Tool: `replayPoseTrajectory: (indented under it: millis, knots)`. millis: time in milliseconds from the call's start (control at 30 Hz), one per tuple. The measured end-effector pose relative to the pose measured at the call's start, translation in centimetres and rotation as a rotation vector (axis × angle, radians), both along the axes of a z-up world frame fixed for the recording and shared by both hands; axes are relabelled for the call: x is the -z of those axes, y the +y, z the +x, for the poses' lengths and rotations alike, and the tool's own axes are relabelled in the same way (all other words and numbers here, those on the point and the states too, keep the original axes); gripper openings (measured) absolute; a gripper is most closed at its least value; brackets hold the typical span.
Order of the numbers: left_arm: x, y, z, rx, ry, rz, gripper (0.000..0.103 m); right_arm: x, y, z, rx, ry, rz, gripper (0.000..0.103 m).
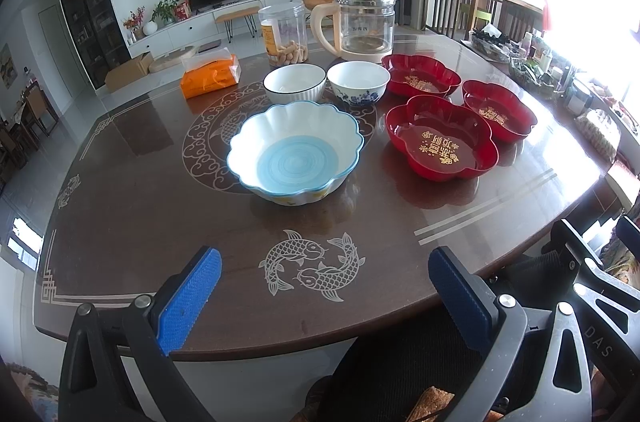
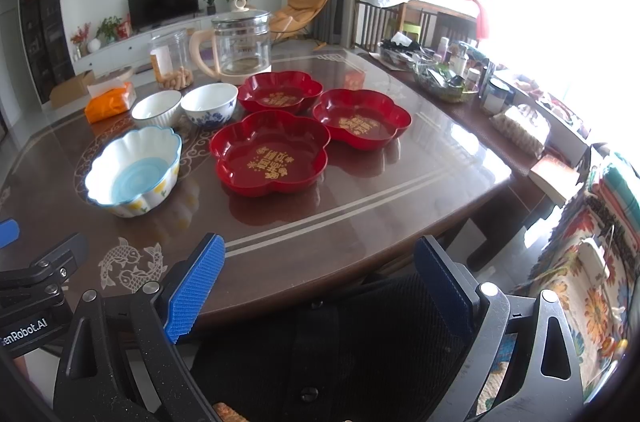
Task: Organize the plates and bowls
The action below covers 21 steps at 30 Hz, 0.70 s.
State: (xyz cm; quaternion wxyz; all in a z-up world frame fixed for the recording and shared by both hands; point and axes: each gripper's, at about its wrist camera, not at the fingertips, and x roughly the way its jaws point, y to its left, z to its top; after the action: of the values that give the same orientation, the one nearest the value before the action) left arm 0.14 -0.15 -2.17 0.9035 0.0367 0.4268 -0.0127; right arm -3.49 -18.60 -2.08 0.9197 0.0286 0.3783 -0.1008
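Three glossy red flower-shaped plates, gold lettering inside, clustered on right part of dark glass-topped table. Three ceramic bowls: large scalloped bowl, white with blue ringed base, table centre; ribbed white bowl and blue-floral bowl side by side behind it. One glass kettle, one clear plastic jar, one orange tissue pack at far edge. Left gripper near table's near edge, ribbed blue pads spread wide, empty. Right gripper likewise spread, holding nothing.
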Motion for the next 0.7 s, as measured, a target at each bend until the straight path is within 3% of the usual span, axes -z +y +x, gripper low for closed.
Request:
replayPoseTrajectory:
  millis: [567,700]
  knots:
    - [0.7,0.09,-0.21,-0.003,0.008,-0.001,0.103,0.0,-0.03,-0.01,0.002,-0.013,0.023,0.097]
    - [0.87,0.27,-0.3,-0.007,0.008,0.003,0.103,0.35,-0.04,-0.16,0.005,0.02,0.032,0.097]
